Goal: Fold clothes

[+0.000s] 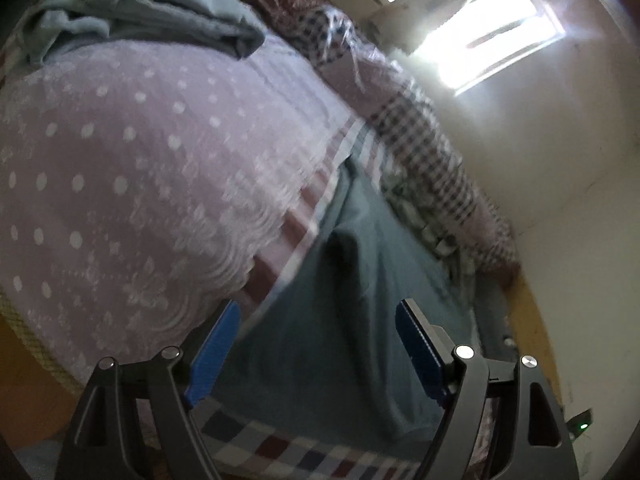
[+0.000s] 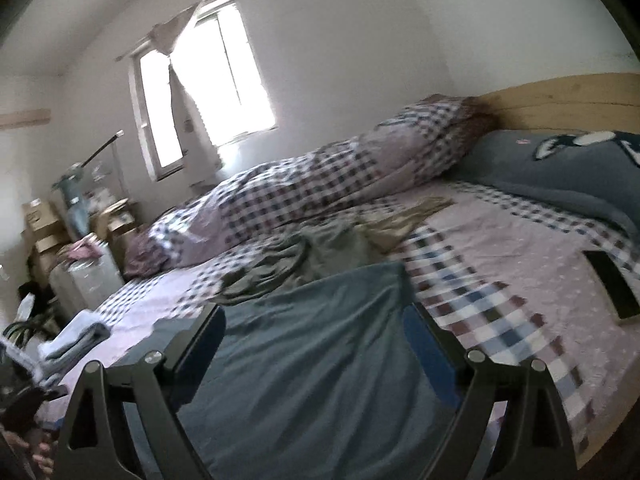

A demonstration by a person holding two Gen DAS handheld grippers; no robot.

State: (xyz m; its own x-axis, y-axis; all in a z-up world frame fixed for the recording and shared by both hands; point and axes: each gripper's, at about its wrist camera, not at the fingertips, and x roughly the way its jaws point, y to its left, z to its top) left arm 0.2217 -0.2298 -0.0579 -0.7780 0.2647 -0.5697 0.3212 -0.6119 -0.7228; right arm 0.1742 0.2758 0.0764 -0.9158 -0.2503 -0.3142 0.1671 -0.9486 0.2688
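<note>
The left claw stood wide open, its blue pads apart over a blue-grey garment with nothing pressed between them. That garment lay spread flat near the bed's edge, running away from the claw toward the rolled checked quilt along the wall side of the bed. Beside it on the left lay a pink, white-dotted lace-edged cloth, spread over the checked bedsheet. At the far end of that cloth sat a crumpled pale blue-green garment.

The right claw was also wide open, with its fingers on either side of the same blue-grey garment, and whether the pads touched the fabric could not be told through the blur. Beyond the garment's far edge lay a rumpled olive-green garment, and just past it a tan one. The checked quilt ran along the far side of the bed toward the wooden headboard, where a dark blue pillow rested. A dark phone-like slab lay on the pink sheet near the right edge of the bed. Folded pale clothes sat at the bed's left corner, below a bright window.
</note>
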